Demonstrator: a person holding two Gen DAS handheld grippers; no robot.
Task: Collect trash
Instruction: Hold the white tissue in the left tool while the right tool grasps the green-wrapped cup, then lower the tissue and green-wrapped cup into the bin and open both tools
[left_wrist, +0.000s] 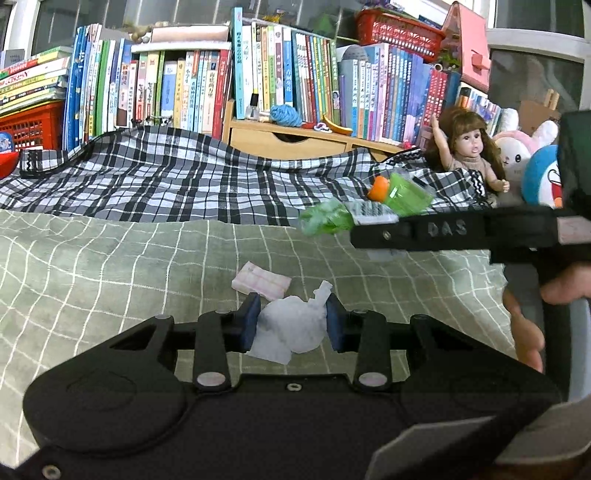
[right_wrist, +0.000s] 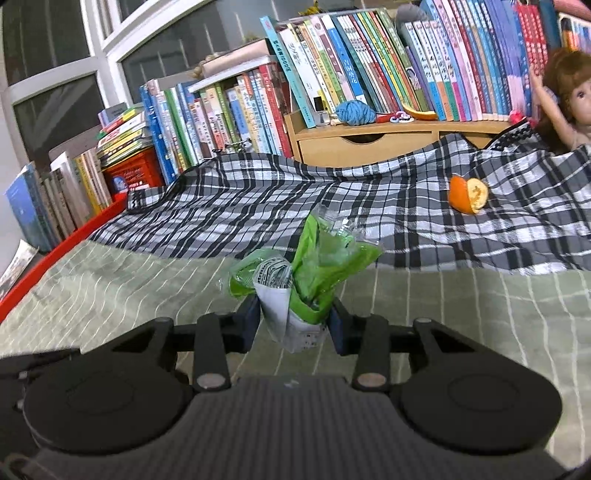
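- Here, a bed with a green grid sheet (left_wrist: 110, 266) carries a black-and-white plaid blanket (left_wrist: 166, 173) along its far side.
- Books (left_wrist: 288, 74) line the shelf behind, beside a doll (left_wrist: 469, 147).
- The right tool (right_wrist: 293, 325) is clenched on a crumpled green wrapper (right_wrist: 321, 266), lifted above the sheet.
- The left tool (left_wrist: 291, 325) grips a white tissue wad (left_wrist: 291, 328).
- A pink folded paper (left_wrist: 260, 281) lies on the sheet just beyond the tissue.
- An orange peel (right_wrist: 467, 194) rests on the blanket.
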